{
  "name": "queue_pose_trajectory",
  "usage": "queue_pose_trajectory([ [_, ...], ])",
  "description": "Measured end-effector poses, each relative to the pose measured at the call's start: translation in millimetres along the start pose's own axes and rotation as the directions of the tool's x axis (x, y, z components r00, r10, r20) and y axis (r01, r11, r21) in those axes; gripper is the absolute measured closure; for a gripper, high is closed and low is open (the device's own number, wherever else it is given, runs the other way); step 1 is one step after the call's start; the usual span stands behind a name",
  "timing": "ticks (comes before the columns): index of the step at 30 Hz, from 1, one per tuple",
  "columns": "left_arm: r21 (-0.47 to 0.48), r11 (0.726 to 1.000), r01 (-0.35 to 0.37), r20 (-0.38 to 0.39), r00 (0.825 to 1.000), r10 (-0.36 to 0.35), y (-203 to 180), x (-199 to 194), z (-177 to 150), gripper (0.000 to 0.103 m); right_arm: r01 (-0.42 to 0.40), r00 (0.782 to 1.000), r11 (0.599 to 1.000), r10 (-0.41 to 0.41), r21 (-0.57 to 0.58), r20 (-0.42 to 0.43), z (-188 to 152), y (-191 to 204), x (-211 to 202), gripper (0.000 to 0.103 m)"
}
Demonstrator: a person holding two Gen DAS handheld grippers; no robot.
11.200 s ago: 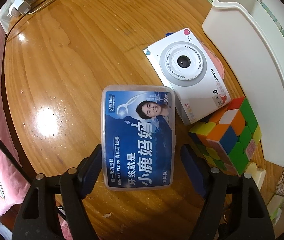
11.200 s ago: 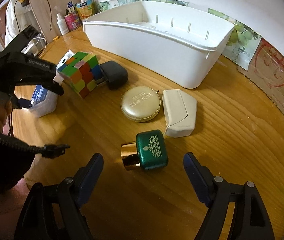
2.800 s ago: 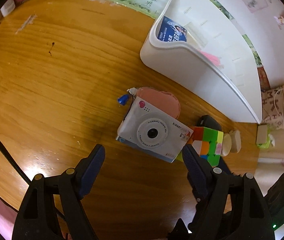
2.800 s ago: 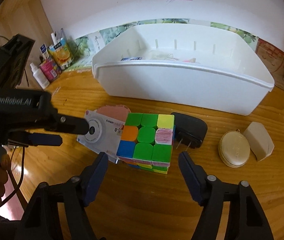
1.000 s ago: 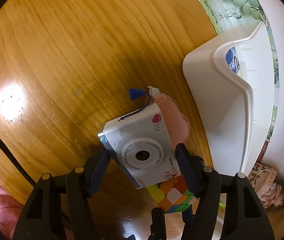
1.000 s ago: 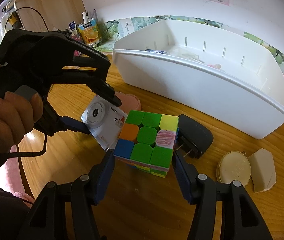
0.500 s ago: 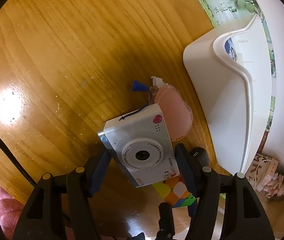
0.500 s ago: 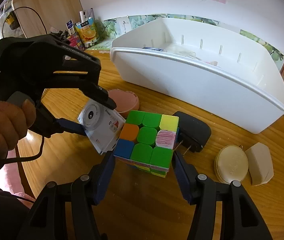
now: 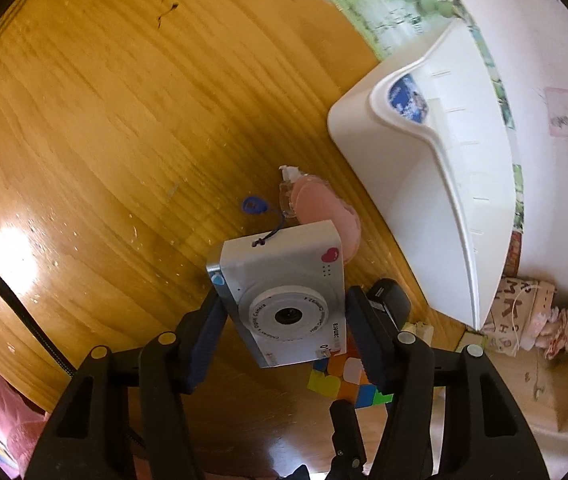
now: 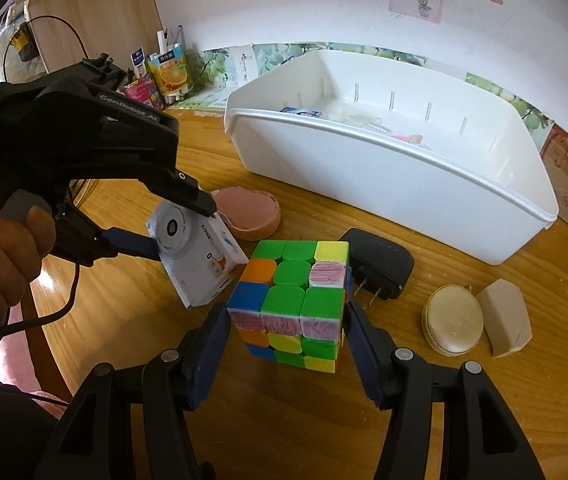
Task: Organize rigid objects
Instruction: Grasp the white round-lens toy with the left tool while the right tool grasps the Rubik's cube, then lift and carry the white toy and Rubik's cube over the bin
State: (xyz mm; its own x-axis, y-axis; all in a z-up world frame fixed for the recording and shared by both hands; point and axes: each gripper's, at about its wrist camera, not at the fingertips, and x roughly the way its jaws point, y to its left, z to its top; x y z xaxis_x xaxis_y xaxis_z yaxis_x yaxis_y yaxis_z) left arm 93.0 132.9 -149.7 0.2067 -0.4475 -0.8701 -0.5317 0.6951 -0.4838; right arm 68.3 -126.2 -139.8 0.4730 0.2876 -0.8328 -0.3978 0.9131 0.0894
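A white toy camera (image 9: 284, 300) with a blue strap tag (image 9: 255, 205) hangs tilted above the wooden table. My left gripper (image 9: 284, 312) grips it by both sides, and its jaws are still closing on it. The right wrist view shows the same gripper (image 10: 180, 228) and camera (image 10: 196, 256), with a hand on the handle. My right gripper (image 10: 287, 320) is shut on the colourful puzzle cube (image 10: 292, 300), which also shows below the camera (image 9: 348, 380). The white bin (image 10: 384, 172) stands behind, with a blue dental floss box (image 9: 408, 96) inside.
A pink round case (image 10: 252, 212) lies just behind the camera. A black charger (image 10: 380, 264) sits right of the cube, then a gold round compact (image 10: 454, 320) and a beige wedge (image 10: 504, 324). Bottles and cartons (image 10: 164, 72) line the back left wall.
The left gripper has risen with the camera, rolled, and tightened on it, uncovering more of the pink case. The right gripper has stayed on the cube, almost still.
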Motion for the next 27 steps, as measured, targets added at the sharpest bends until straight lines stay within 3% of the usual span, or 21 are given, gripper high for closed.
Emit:
queue_pose_trajectory([
  [10,0.135,0.99,0.032,0.059,0.997,-0.04,-2.4,-28.5,-3.6,0.04,0.043,0.998,0.999,-0.044,0.021,0.055,-3.4,23.6,-13.5,0.044],
  [14,0.195,0.981,-0.004,0.095,0.995,-0.015,-10.3,-38.2,-6.6,0.04,0.057,0.996,0.998,-0.059,0.031,0.069,-4.1,32.5,-18.1,0.044],
  [27,0.399,0.917,0.02,0.162,0.982,-0.092,-39.9,-81.3,-19.2,0.04,0.116,0.977,0.991,-0.126,0.065,0.171,8.9,42.1,-48.8,0.044],
])
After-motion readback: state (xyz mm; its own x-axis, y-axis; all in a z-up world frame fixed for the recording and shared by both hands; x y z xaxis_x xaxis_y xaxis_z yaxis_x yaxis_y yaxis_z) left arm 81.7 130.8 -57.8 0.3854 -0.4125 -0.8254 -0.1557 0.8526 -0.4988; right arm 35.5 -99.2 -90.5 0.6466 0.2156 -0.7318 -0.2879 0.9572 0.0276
